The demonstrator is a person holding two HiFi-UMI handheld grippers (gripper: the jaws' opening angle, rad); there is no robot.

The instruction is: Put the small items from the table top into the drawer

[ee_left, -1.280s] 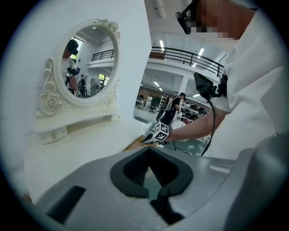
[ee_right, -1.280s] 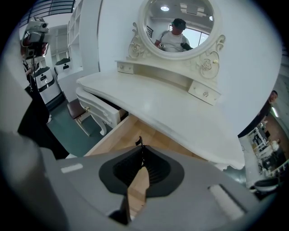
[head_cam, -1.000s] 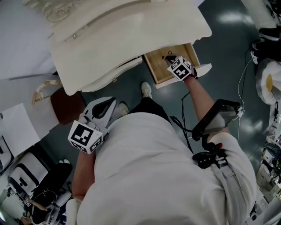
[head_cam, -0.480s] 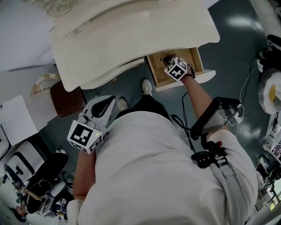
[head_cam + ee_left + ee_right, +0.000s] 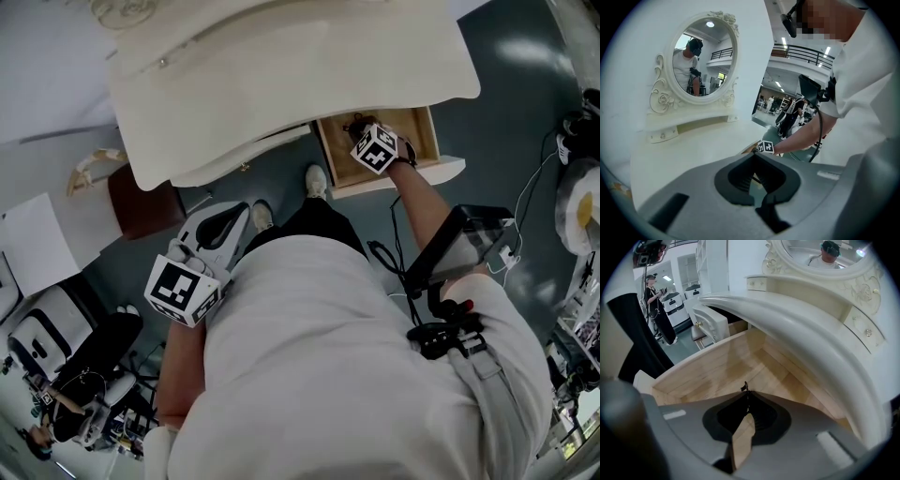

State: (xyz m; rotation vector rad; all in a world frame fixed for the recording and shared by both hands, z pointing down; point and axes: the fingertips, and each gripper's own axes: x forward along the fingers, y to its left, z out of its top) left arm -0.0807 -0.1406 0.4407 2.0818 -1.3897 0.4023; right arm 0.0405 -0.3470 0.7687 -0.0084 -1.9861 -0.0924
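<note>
Right gripper [image 5: 746, 394] sits inside the open drawer [image 5: 424, 131], 1 o'clock in the head view, under the edge of the table top [image 5: 281, 75]. Its jaws are pinched on a small dark item [image 5: 745, 387], too thin to identify, held low over the wood, probably for release there. Left gripper [image 5: 756, 158], at 8 o'clock, has jaws together and empty and is parked by the body, likely to stay clear.

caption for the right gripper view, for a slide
Right gripper pinches a small dark item over the open wooden drawer beneath the dressing table's top.
</note>
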